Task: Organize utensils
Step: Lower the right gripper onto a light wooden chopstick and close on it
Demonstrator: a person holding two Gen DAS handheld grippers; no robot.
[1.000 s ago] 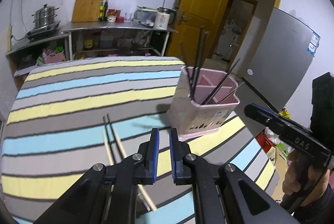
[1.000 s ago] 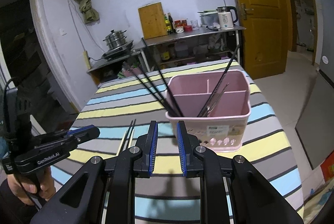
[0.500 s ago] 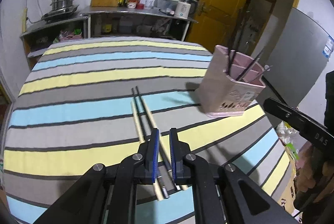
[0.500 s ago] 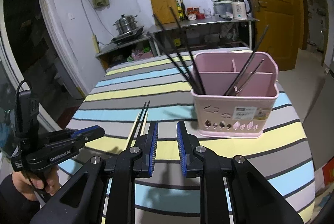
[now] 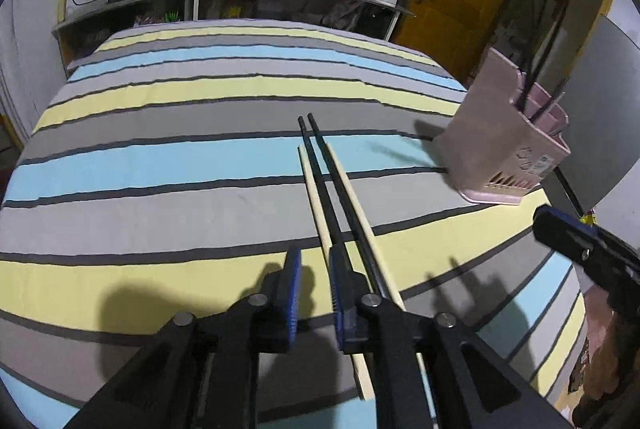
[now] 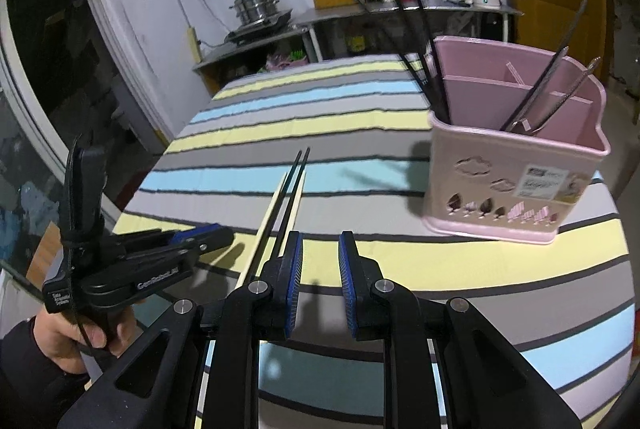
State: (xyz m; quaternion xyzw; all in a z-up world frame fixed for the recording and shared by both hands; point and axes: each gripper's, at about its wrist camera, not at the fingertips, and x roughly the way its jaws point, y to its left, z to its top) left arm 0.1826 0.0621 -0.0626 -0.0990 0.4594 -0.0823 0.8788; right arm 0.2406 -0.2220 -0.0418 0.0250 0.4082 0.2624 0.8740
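- Both grippers have dropped closer to the striped tablecloth (image 5: 168,157) since a second ago; the chopsticks, then small below the left gripper (image 5: 314,299), now run right up to its fingers, and the pink utensil holder (image 6: 516,165) has slid to the right side of both views.
- Left gripper: its jaws have just been opening and now stand a little apart, nothing pressed between the blue pads; a pale chopstick passes beneath the gap, and whether it touches I cannot tell.
- Right gripper (image 6: 320,283): jaws apart, nothing between them, above a yellow stripe.
- Four chopsticks lie flat on the cloth as a tight bundle: two black chopsticks (image 5: 320,185) in the middle, two pale wooden chopsticks (image 5: 316,205) flanking them.
- Their long axis runs away from the left gripper toward the far side of the table, crossing the stripes; the black tips reach furthest.
- In the right wrist view the same bundle lies left of the right gripper's fingers, slanting up and to the right.
- Utensil holder stands upright near the table's right edge, well apart from the bundle; black chopsticks lean out of its left compartment, thin metal ones out of its right.
- Writing: a label on the holder's front, too small to read; "GenRobot.AI" in part on the left gripper's body; faint letters on the right gripper's body (image 5: 588,249), unreadable.
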